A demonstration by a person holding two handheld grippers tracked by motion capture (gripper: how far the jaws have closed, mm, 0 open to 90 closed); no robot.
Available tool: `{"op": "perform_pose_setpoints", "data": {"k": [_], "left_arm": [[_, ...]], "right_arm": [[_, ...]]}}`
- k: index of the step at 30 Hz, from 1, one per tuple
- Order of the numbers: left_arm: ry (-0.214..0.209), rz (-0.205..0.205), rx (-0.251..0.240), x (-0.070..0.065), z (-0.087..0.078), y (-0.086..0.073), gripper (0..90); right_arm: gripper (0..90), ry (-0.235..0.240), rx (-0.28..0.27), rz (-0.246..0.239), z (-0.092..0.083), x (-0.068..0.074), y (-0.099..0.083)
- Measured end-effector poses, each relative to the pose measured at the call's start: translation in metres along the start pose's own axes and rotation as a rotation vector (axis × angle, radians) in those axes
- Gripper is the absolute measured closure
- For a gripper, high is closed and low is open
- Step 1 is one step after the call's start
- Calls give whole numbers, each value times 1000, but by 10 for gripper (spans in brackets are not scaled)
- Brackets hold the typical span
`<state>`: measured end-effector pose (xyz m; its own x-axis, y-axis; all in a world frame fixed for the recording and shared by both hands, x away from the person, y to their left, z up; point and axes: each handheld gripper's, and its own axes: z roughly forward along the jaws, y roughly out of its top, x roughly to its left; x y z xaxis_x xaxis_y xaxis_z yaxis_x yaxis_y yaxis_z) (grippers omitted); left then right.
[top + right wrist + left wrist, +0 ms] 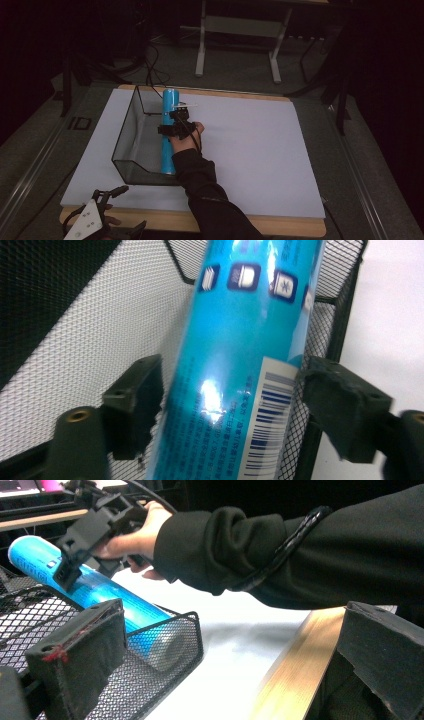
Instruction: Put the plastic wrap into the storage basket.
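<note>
A long blue tube [168,145] lies tilted in a black mesh basket [125,135] along the basket's right wall, its far end sticking up over the rim. My right gripper [176,117] is shut on the blue tube [235,340] near its middle, one jaw pressed on each side, with the mesh basket [100,315] behind. The left gripper view has the blue tube [100,587] slanting down into the basket [192,625], with the right gripper [95,525] on it. My left gripper [125,210] stands open near the table's front left edge, and nothing sits between the jaws of the left gripper [230,670].
The basket stands on a white board [250,150] laid over a wooden table whose front edge [165,220] shows. A dark sleeve [210,200] reaches across the front middle. A metal frame [240,30] and cables [150,65] are on the floor beyond the table.
</note>
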<state>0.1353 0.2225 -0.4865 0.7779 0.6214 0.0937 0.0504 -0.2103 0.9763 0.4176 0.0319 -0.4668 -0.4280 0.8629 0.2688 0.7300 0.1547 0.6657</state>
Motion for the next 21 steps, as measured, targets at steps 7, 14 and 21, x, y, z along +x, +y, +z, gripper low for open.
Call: {"op": "perform_pose_setpoints", "data": {"k": [7, 14, 21], "left_arm": [[-1, -1, 4, 0, 1, 0, 2], [-1, 1, 4, 0, 2, -1, 2], [-5, -3, 8, 0, 2, -1, 2]], "right_arm": [[142, 63, 3, -84, -19, -12, 8], [135, 91, 41, -217, -38, -24, 5], [136, 80, 24, -260, -58, -41, -1]]}}
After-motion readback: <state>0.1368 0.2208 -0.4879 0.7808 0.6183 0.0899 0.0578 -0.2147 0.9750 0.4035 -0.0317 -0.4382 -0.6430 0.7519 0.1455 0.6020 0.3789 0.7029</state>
